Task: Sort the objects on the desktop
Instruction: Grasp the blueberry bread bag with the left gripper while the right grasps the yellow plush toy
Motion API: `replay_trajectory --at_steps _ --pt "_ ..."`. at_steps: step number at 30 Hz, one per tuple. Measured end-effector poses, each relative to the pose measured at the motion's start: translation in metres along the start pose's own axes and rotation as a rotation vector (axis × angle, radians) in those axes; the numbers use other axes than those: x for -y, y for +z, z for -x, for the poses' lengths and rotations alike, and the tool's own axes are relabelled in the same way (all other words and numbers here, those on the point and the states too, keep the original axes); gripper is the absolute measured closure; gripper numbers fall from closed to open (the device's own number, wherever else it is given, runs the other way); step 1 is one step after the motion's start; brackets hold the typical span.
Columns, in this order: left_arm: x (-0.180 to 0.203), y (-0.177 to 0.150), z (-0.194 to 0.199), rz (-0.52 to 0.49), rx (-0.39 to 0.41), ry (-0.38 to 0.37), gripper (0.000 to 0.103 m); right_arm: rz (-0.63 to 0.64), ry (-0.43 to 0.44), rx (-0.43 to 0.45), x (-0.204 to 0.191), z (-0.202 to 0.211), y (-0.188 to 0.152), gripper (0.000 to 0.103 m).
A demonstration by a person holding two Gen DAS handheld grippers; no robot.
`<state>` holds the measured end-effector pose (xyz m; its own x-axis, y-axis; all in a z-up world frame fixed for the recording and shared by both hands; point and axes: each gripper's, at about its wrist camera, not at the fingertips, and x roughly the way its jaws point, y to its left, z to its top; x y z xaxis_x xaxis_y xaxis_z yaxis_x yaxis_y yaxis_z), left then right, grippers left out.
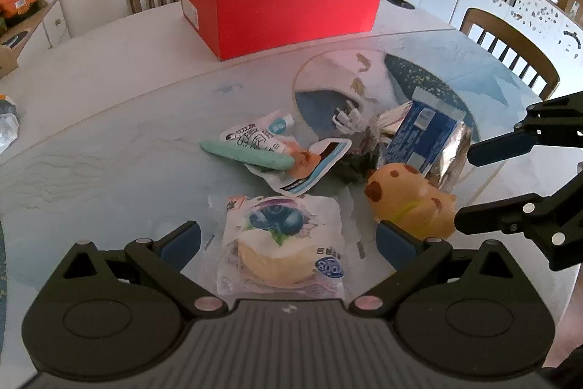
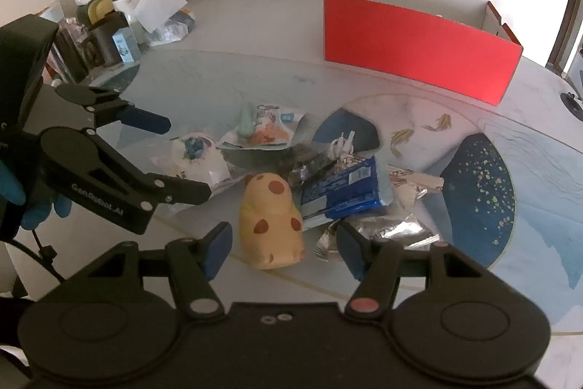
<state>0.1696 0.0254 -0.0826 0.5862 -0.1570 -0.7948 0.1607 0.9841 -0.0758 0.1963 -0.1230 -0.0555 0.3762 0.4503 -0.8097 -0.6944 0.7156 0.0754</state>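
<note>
A pile of objects lies on the glass table top: a blueberry bread packet [image 1: 282, 245] [image 2: 196, 159], a yellow capybara toy [image 1: 410, 205] [image 2: 271, 221], a blue snack bag [image 1: 424, 143] [image 2: 342, 188], a mint green tube [image 1: 247, 155] on a white pouch [image 1: 288, 155] [image 2: 262, 130]. My left gripper [image 1: 288, 243] is open, its fingers either side of the bread packet. My right gripper [image 2: 284, 248] is open, its fingers either side of the capybara toy. Each gripper shows in the other's view: the right one [image 1: 473, 188], the left one [image 2: 186, 157].
An open red box [image 1: 284, 6] [image 2: 419, 31] stands on the far side of the table. Wooden chairs [image 1: 510, 50] stand around it. Clutter of jars and boxes [image 2: 120, 20] crowds the table's left end. A white cable [image 1: 346, 117] lies by the pile.
</note>
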Motion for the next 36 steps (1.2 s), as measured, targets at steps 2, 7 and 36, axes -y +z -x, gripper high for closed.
replay_trajectory --at_steps 2,7,36 --pt "-0.001 -0.001 -0.004 -0.001 -0.004 0.01 0.0 0.0 -0.007 0.0 -0.002 -0.004 0.0 0.04" --pt "-0.005 -0.003 -0.011 0.011 -0.016 0.005 0.0 0.001 -0.036 -0.009 -0.01 -0.017 -0.001 0.04" --pt "-0.018 0.001 -0.017 0.09 -0.008 -0.049 0.012 0.0 -0.071 -0.057 -0.02 -0.044 0.003 0.054"
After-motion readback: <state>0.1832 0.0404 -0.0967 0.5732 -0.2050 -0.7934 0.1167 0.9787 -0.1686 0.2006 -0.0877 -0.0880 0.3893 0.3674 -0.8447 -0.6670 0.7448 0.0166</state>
